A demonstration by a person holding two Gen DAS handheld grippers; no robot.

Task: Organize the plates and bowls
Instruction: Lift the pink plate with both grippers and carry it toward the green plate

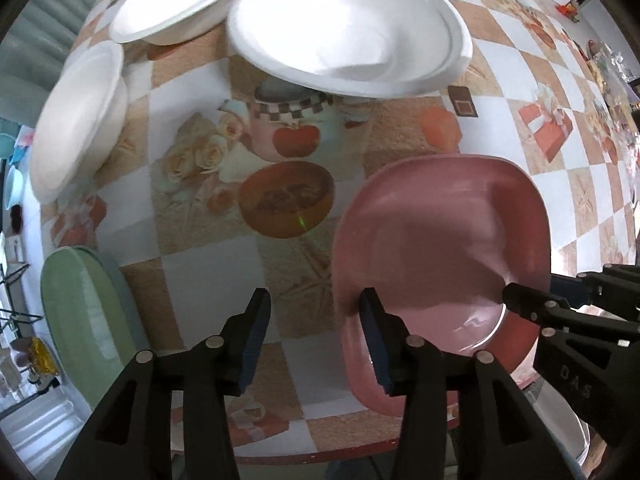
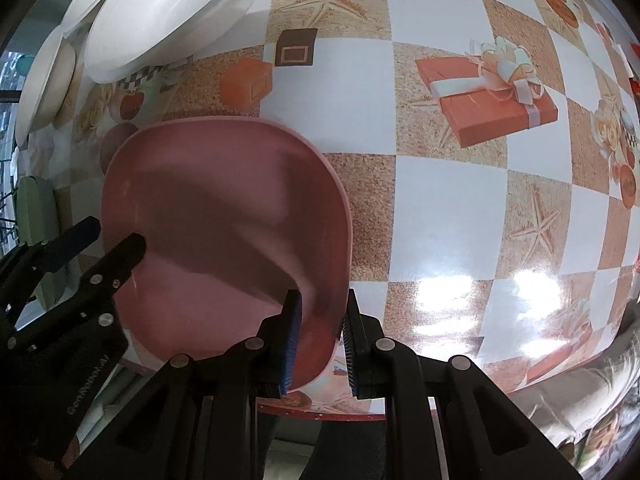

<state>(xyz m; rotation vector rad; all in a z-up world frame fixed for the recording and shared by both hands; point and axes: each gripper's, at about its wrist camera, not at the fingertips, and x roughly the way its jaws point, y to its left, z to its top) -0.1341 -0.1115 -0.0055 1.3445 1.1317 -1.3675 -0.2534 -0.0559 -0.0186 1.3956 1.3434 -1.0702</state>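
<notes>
The right gripper's (image 2: 320, 330) two black fingers with blue ribbed pads are pinched narrowly over the near right rim of a pink, rounded-square plastic plate (image 2: 224, 216), one pad inside the rim and one outside, holding it. The left gripper's (image 1: 316, 322) fingers stand apart with nothing gripped: its right-hand finger (image 1: 374, 320) sits just at the plate's left edge, its left-hand finger over the bare checked oilcloth of the table (image 1: 208, 276), printed with starfish, gift boxes and a teapot. The pink plate lies near the table's front edge, between the two grippers. Beyond the left fingers, further across the table, is a large white foam bowl (image 1: 348, 28); two more white foam bowls (image 1: 180, 0) (image 1: 78, 120) lie to its left. A pale green oval plate (image 1: 84, 312) rests left of the left fingers, at the table's edge.
</notes>
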